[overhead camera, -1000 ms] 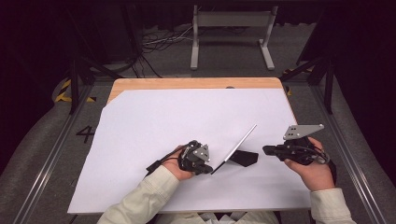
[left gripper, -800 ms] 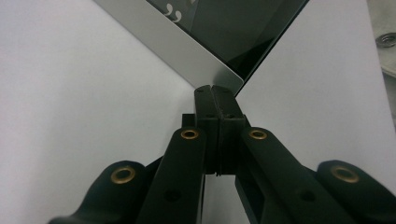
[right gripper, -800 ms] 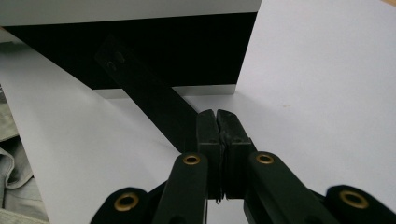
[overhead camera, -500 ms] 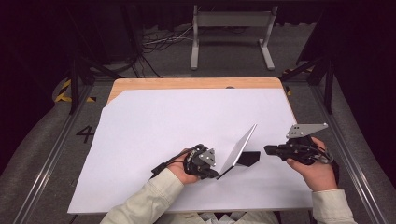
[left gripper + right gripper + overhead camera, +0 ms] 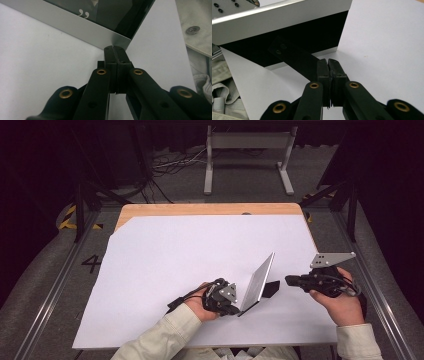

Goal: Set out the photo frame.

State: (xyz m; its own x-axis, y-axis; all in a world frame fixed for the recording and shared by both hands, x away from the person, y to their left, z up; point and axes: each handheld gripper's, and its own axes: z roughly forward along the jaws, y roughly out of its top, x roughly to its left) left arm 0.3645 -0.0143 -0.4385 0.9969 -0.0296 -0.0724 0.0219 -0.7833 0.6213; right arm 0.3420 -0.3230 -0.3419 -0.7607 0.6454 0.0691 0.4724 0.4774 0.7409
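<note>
A silver picture frame (image 5: 257, 282) stands tilted on its edge on the white sheet (image 5: 165, 255), its black back facing right. My left gripper (image 5: 239, 310) is shut on the frame's lower corner (image 5: 117, 40), the jaws pressed together at the silver edge. A black fold-out strut (image 5: 271, 289) sticks out from the back and lies toward my right gripper (image 5: 288, 280). That gripper is shut, with its tips (image 5: 327, 61) beside the end of the strut (image 5: 294, 56) and nothing between the jaws. Whether the tips touch the strut I cannot tell.
The white sheet covers most of a wooden tabletop (image 5: 200, 209). Metal rails (image 5: 60, 285) run along both sides of the table. A grey metal stand (image 5: 247, 150) and cables lie on the floor beyond the far edge. Beige sleeves (image 5: 165, 335) come in from the bottom.
The left gripper has shifted a little to the right and nearer, and the frame it holds has tipped up steeper. The right gripper has stayed where it was.
</note>
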